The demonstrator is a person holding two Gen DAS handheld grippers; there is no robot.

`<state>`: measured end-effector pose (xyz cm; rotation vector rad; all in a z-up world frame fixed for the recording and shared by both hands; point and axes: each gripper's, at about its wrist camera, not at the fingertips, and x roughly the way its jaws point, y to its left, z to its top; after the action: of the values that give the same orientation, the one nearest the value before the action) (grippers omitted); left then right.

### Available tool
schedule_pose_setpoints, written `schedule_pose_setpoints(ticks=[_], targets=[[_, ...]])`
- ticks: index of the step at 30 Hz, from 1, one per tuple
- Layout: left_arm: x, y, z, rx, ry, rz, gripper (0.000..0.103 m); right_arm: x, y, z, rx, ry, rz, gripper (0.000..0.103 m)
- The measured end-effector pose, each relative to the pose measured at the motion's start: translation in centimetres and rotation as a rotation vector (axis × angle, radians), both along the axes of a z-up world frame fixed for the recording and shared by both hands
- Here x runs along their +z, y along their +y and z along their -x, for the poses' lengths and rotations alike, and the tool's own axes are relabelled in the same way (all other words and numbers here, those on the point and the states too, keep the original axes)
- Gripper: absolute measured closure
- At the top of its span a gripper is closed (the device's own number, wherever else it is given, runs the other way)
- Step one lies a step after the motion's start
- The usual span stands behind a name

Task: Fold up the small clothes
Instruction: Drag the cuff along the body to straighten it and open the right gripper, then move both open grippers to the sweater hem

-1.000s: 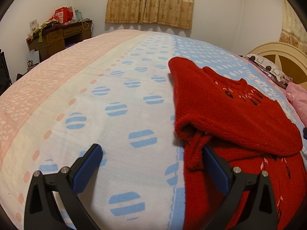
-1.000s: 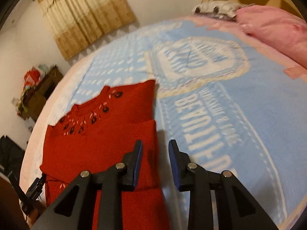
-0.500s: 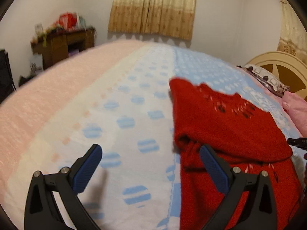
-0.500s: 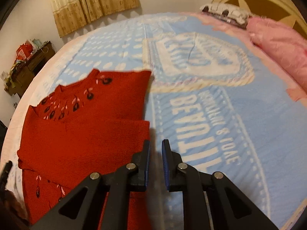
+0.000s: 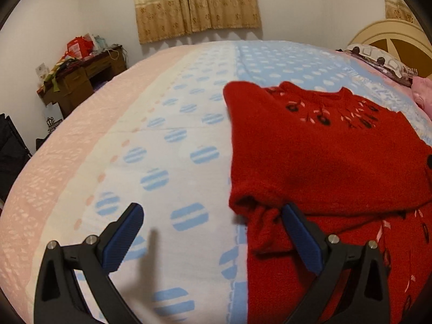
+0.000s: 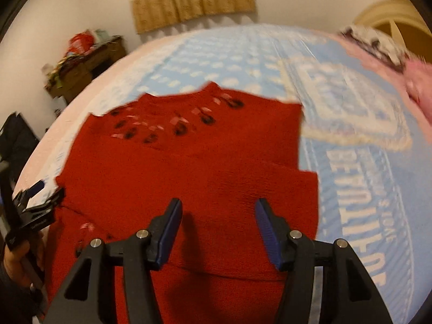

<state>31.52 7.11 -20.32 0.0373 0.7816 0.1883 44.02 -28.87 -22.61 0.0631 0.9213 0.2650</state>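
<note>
A small red knit sweater (image 5: 318, 151) with dark and pink markings near the neck lies on the bed, both sleeves folded in over the body. It also shows in the right wrist view (image 6: 189, 162). My left gripper (image 5: 213, 236) is open and empty, hovering at the sweater's left edge beside the folded sleeve cuff (image 5: 259, 210). My right gripper (image 6: 217, 229) is open and empty, above the sweater's lower middle. The left gripper (image 6: 35, 199) shows at the left edge of the right wrist view.
The bed (image 5: 167, 145) has a pink, cream and blue patterned blanket. A pink pillow (image 6: 421, 86) and a headboard (image 5: 388, 32) are at the right. A cluttered wooden desk (image 5: 81, 78) stands by the far wall under curtains (image 5: 197, 2).
My right gripper went from nearly shut to open and swung left, from the sweater's right edge to over its middle. My left gripper stayed open at the sweater's left edge.
</note>
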Motion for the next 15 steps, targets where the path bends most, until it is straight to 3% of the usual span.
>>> schedule_pose_setpoints(ticks=[5,9,15], targets=[[0.2,-0.4,0.2,-0.004,0.004,-0.01,0.0,0.2,-0.5,0.5,-0.012,-0.013,-0.027,0.047],[0.2,-1.1,0.6,-0.007,-0.006,-0.047,0.0,0.1,0.2,1.1,-0.005,-0.012,0.045,0.047],[0.4,-0.9,0.5,-0.013,0.011,-0.024,0.0,0.1,-0.8,2.2,-0.022,0.0,0.036,0.046]])
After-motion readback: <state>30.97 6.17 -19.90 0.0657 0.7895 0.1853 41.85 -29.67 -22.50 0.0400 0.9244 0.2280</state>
